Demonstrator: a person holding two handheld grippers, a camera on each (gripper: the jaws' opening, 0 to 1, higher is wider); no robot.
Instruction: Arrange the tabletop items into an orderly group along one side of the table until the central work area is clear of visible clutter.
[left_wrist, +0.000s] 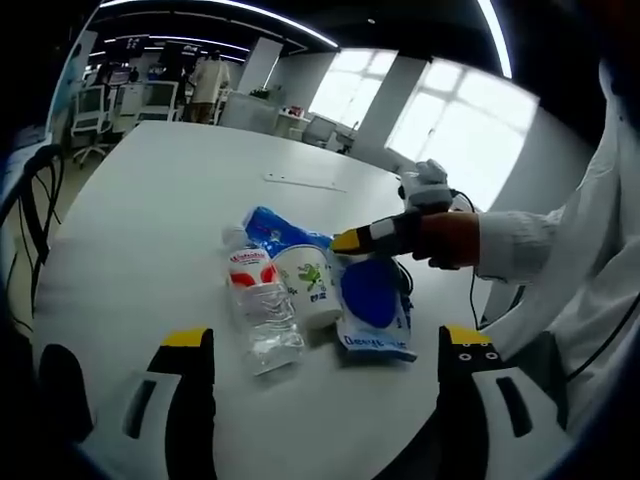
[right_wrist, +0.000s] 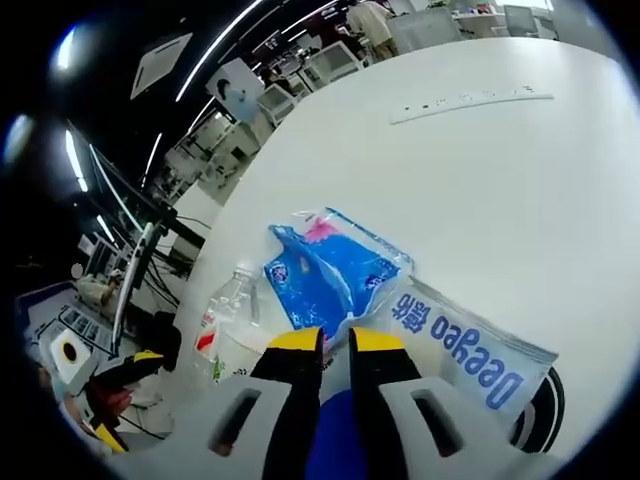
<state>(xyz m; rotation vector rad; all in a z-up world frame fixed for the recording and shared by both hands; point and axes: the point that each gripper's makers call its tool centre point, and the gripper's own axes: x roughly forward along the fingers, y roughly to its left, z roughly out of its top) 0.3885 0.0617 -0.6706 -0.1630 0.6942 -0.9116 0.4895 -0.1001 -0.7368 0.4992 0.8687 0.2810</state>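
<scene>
A clear water bottle (left_wrist: 258, 305) with a red label lies beside a white paper cup (left_wrist: 306, 282). Behind them is a blue snack bag (left_wrist: 272, 228), and to the right a blue and white Deegeo bag (left_wrist: 372, 308). My left gripper (left_wrist: 325, 340) hangs open in front of this group, holding nothing. A hand (left_wrist: 455, 238) brings my right gripper (left_wrist: 350, 240) in from the right. In the right gripper view, my right gripper (right_wrist: 335, 342) has its jaws almost together above the Deegeo bag (right_wrist: 470, 345). Its tips meet the edge of the blue snack bag (right_wrist: 330, 275); a pinch is not visible. The bottle (right_wrist: 225, 310) lies to the left.
The white table (left_wrist: 180, 190) stretches wide and bare beyond the group. A thin white strip (left_wrist: 305, 183) lies on its far part, also the strip (right_wrist: 470, 103). Office chairs (left_wrist: 95, 110) and desks stand past the far edge. A person's white sleeve (left_wrist: 560, 250) is at the right.
</scene>
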